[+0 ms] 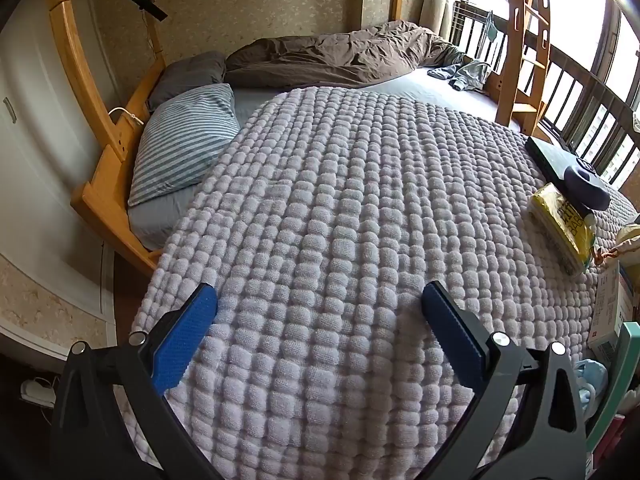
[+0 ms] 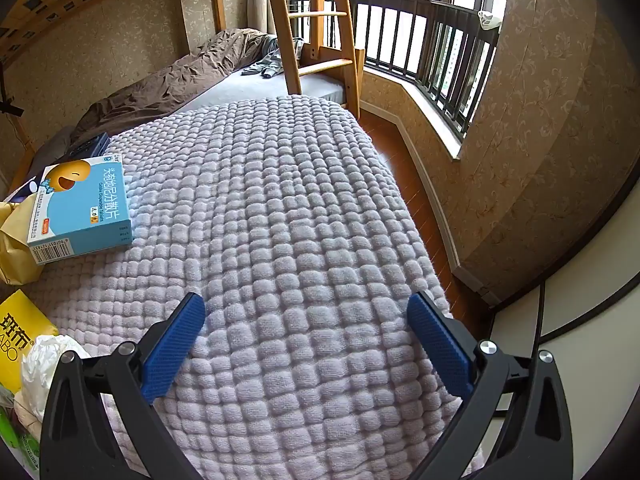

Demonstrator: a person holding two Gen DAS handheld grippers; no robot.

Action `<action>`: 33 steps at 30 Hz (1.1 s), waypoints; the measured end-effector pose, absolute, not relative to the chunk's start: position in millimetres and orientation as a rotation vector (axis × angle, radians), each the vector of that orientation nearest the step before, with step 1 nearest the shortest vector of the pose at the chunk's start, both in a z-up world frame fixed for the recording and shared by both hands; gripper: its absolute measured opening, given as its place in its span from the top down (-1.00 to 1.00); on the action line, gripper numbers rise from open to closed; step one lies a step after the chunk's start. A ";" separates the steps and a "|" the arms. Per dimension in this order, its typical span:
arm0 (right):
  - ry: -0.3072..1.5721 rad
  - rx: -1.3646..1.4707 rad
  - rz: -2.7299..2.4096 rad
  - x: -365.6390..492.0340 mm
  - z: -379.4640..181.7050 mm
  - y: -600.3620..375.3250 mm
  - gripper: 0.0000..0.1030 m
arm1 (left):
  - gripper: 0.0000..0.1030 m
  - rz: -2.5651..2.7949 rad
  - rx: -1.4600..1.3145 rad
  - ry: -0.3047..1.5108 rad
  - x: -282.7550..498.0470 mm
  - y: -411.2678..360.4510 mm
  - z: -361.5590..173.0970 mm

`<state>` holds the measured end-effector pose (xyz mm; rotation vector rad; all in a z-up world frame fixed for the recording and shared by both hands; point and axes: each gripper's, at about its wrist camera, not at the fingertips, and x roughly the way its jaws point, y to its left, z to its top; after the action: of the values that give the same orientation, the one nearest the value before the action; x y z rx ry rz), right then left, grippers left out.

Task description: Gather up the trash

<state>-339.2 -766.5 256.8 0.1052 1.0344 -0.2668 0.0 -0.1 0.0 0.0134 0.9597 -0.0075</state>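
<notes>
Both grippers hover over a lilac waffle blanket [image 1: 340, 220] on a bed. My left gripper [image 1: 320, 300] is open and empty; a yellow tissue pack [image 1: 560, 228] lies to its right near the blanket's edge. My right gripper [image 2: 306, 308] is open and empty. To its left lie a blue medicine box [image 2: 80, 204], a brown paper bag [image 2: 14, 244], the yellow pack [image 2: 20, 328] and a crumpled white tissue [image 2: 44, 364].
A black box with a dark round object [image 1: 586, 186] sits at the blanket's right edge. A striped pillow [image 1: 184, 144] and a brown duvet [image 1: 340, 56] lie farther back. A wooden bunk ladder [image 2: 308, 28] and a railed window [image 2: 420, 36] stand beyond; wood floor [image 2: 416, 184] runs on the right.
</notes>
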 end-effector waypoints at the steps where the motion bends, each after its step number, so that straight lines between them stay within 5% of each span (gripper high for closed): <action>1: 1.036 0.098 -0.270 -339.2 256.9 -766.1 -0.93 | -0.98 -0.012 0.004 0.964 0.1 0.3 -0.1; 33: 1.031 0.117 -0.262 -340.0 254.8 -766.2 -0.93 | -0.98 -0.013 0.001 0.959 0.0 0.3 0.1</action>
<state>-340.0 -766.2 254.8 0.1168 1.0313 -0.2615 0.0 0.3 0.1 0.0012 0.9592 -0.0130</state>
